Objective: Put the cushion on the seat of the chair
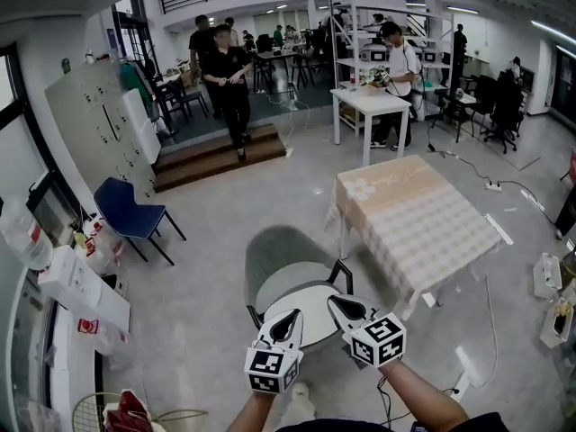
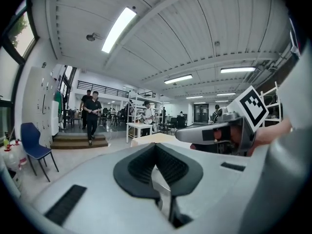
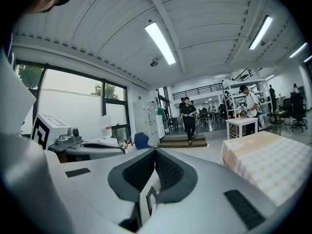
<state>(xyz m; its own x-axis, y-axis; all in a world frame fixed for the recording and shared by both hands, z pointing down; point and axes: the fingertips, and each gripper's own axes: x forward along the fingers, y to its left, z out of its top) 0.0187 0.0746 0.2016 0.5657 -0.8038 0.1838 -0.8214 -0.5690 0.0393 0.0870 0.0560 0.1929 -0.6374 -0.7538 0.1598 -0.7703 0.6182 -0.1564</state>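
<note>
While left gripper (image 1: 289,317) and right gripper (image 1: 338,303) are shut, cushion (image 1: 311,306) overlies chair (image 1: 277,246).

Grey floor (image 1: 225,196) — a chair (image 1: 283,255) and cloth-covered table (image 1: 414,214) stand on it.

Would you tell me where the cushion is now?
Head view, bottom centre: the white cushion is held by the left hand-held gripper and right hand-held gripper, over the grey chair.
</note>
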